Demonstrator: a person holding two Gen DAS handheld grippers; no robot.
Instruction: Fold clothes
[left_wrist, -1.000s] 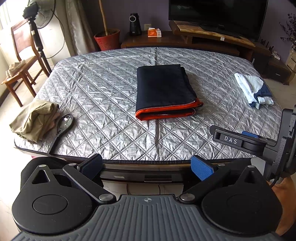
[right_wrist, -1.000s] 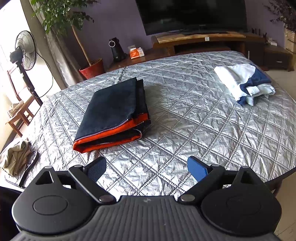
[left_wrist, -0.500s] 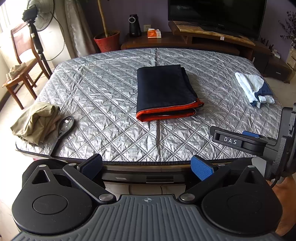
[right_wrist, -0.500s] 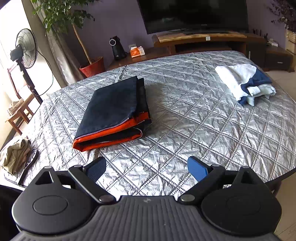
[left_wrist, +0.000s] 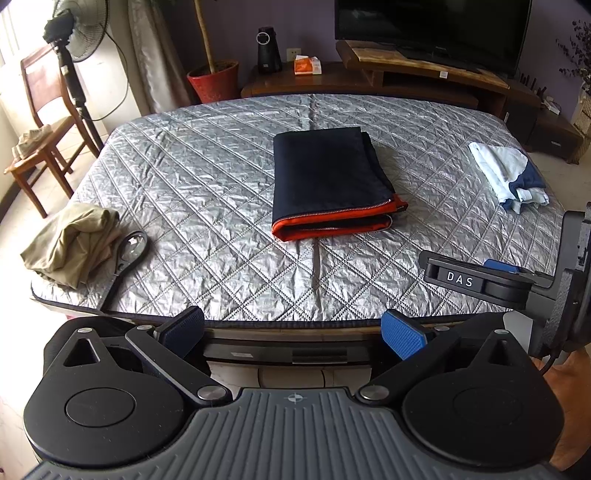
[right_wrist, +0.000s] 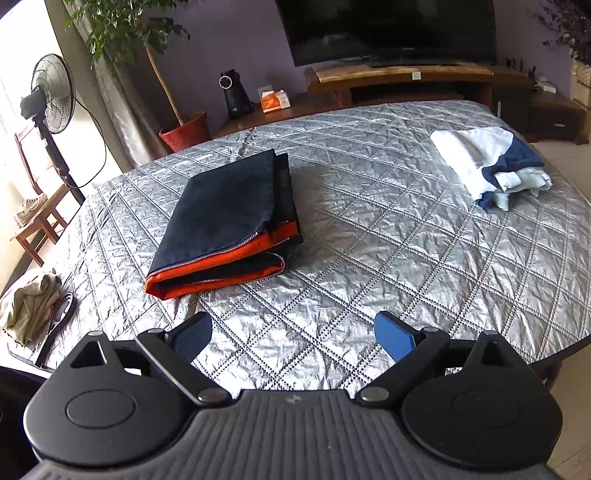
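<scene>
Both left gripper (left_wrist: 293, 328) and right gripper (right_wrist: 293, 334) wide open, empty; soft, limp, probably slippery folded jacket (left_wrist: 328, 184), best pinched at zipper edge.

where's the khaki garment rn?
The khaki garment lies crumpled at the bed's near-left corner in both wrist views, beside a black hand mirror, far left of the folded navy-orange jacket.
</scene>
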